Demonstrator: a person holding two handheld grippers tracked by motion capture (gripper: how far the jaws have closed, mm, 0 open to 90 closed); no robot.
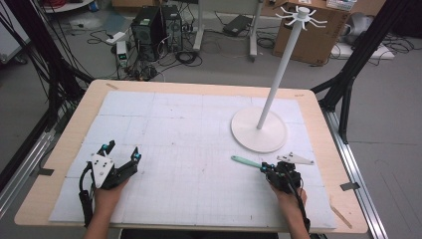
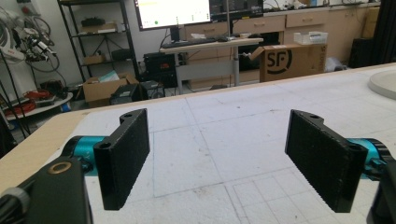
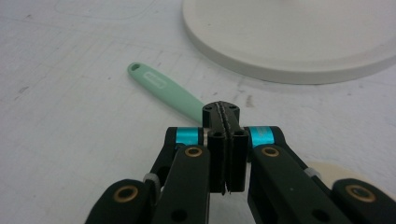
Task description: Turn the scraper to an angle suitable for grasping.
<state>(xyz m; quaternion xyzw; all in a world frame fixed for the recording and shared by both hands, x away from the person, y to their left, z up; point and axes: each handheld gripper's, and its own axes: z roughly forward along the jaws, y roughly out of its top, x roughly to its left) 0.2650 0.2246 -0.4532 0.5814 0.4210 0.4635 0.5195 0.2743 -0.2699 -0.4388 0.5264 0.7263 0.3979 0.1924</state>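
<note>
A mint-green utensil handle [image 1: 245, 161] lies on the white mat, pointing left from my right gripper [image 1: 264, 167]. In the right gripper view the handle [image 3: 164, 88] runs under the tips of the right gripper [image 3: 221, 110], whose jaws are pressed together with only a thin seam between them. A cream round part [image 3: 329, 171] shows low at the right, beneath the gripper. My left gripper [image 1: 121, 151] rests at the mat's front left. Its jaws stand wide apart with nothing between them [image 2: 217, 144].
A white stand with a round base [image 1: 259, 130] and a tall pole topped by hooks [image 1: 300, 15] is at the right middle, just beyond the right gripper. The base rim [image 3: 280, 60] is close ahead of the jaws. Boxes, cables and computers lie past the table's far edge.
</note>
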